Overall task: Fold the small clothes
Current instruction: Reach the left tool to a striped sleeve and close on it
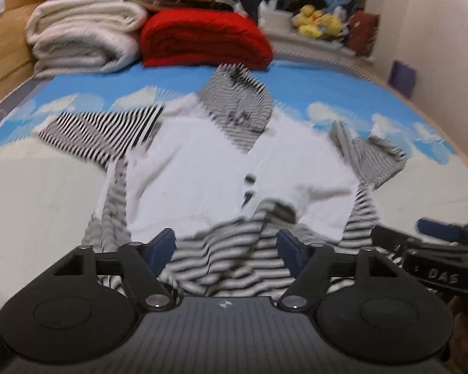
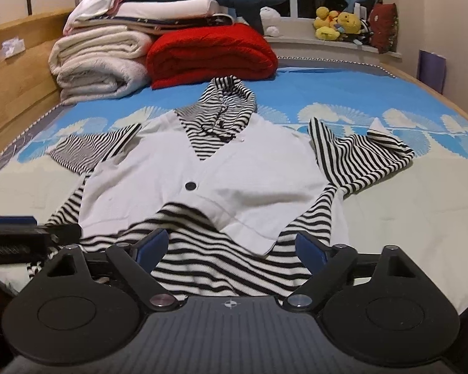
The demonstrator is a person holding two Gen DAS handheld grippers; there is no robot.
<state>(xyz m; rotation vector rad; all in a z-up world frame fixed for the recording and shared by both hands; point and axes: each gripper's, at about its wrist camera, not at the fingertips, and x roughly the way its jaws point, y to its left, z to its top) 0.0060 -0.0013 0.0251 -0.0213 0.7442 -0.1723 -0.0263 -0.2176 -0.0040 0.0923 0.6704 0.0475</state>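
Note:
A small white top with black-and-white striped sleeves, hood and hem [image 1: 209, 162] [image 2: 202, 168] lies flat, front up, on the bed, sleeves spread to both sides. My left gripper [image 1: 226, 249] is open over the striped hem, its blue fingertips [image 1: 162, 246] on either side of the cloth, nothing held. My right gripper [image 2: 231, 246] is also open over the hem, slightly to the right; it shows at the right edge of the left wrist view [image 1: 436, 249]. The left wrist view is motion-blurred.
The bed sheet [image 2: 358, 93] is blue with white cloud shapes, pale near me. Folded cream blankets [image 2: 99, 62] and a red blanket [image 2: 212, 53] are stacked behind the top. A wooden bed frame [image 2: 18, 74] runs along the left. Plush toys [image 2: 337, 23] sit on the windowsill.

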